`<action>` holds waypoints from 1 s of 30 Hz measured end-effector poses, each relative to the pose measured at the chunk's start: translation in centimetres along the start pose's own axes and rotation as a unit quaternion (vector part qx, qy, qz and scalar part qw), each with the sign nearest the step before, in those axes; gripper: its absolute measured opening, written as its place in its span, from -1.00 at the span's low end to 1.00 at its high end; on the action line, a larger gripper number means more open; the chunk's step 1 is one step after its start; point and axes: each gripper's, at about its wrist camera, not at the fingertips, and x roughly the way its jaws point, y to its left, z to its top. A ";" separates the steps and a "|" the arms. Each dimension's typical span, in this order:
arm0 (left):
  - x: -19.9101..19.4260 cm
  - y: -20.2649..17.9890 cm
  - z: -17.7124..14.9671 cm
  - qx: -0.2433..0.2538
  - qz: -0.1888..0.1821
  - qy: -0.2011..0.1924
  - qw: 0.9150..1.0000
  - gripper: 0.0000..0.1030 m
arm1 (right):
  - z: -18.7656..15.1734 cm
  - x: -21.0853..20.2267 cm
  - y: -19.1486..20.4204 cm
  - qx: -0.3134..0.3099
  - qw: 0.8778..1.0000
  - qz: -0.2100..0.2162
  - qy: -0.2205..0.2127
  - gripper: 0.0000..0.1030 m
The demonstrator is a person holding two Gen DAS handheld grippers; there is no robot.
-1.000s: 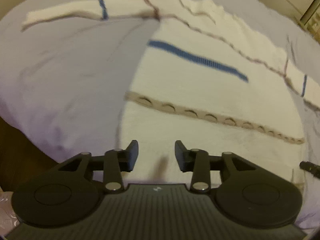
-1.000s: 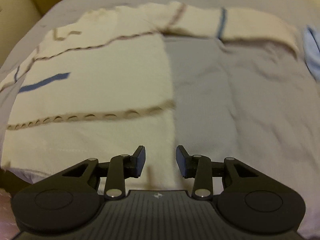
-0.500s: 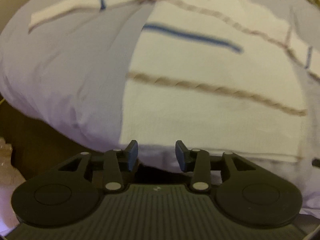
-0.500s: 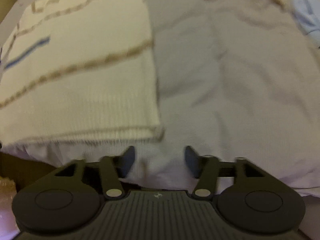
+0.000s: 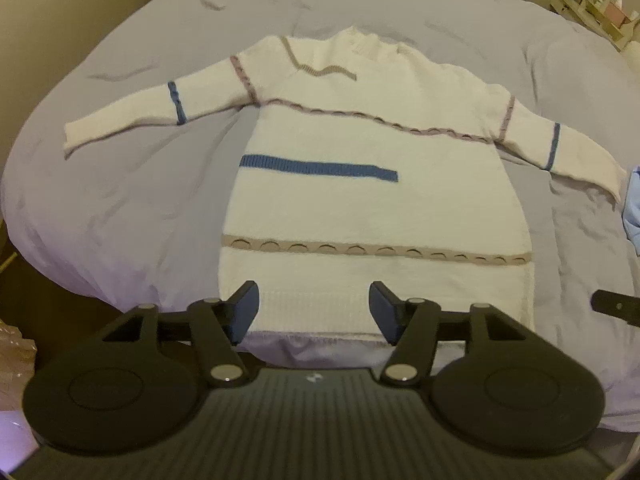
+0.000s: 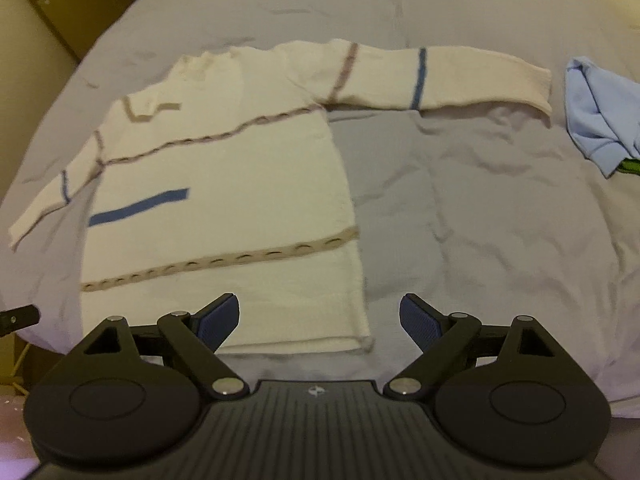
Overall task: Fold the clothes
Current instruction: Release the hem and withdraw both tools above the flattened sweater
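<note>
Sweater [image 5: 360, 208] flat on bed [image 5: 120, 208]; left gripper [image 5: 313, 312], right gripper [image 6: 319, 320] jaws apart, empty.

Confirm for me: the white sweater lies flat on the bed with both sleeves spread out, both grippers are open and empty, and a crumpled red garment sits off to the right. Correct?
Not quite. The crumpled garment off to the right is light blue, not red, as the right wrist view shows. The rest holds: the white sweater lies flat on the bed with both sleeves spread, and the left gripper and right gripper are open and empty.
</note>
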 end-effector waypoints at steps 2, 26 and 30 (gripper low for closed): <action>-0.9 -0.5 -0.2 0.007 -0.002 -0.007 1.000 0.14 | -0.2 -0.6 0.5 -0.006 1.000 0.001 -0.002 0.74; -2.7 -2.0 -4.4 0.053 0.008 0.015 0.998 0.26 | -4.5 -2.9 -1.9 -0.009 1.000 -0.017 0.021 0.74; -2.8 -2.2 -4.5 0.057 0.010 0.014 0.998 0.26 | -4.7 -3.0 -2.4 -0.003 1.000 -0.020 0.023 0.74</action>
